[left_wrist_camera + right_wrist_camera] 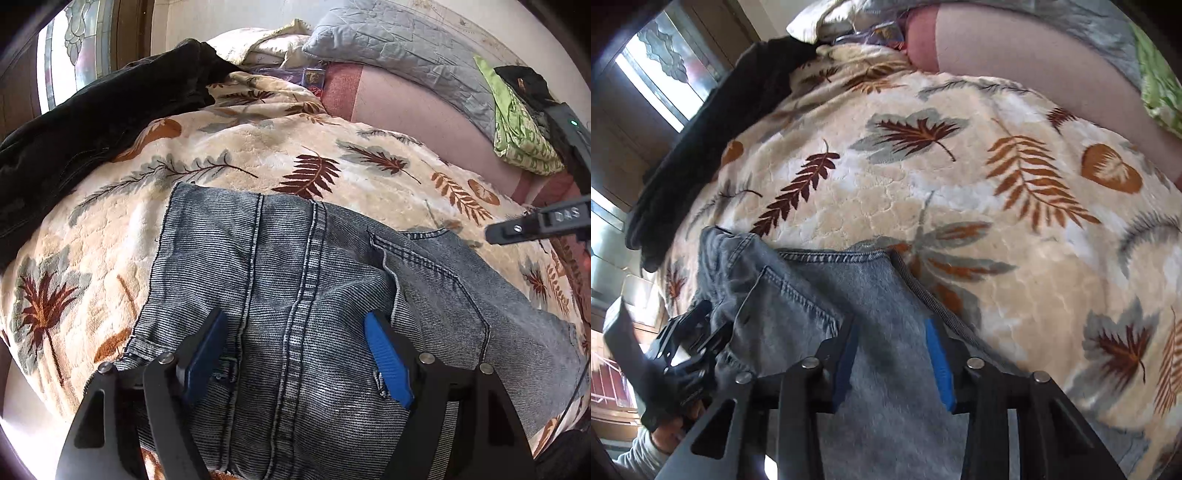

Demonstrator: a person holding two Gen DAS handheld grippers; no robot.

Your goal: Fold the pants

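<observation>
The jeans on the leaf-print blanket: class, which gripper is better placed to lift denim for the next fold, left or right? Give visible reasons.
Probably the right gripper: the jeans run up between its narrowed blue pads. The left gripper stands wide open over flat denim.

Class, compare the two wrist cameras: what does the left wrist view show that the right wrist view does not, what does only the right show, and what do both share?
Only the left wrist view shows the grey quilted pillow, a black item on the green patterned cloth, and the left gripper open over the jeans' central seam.

Only the right wrist view shows a hand in a grey sleeve holding the other gripper, and the right gripper with denim between its pads.

Both share the blue jeans, the leaf-print blanket, the dark garment and the window.
</observation>
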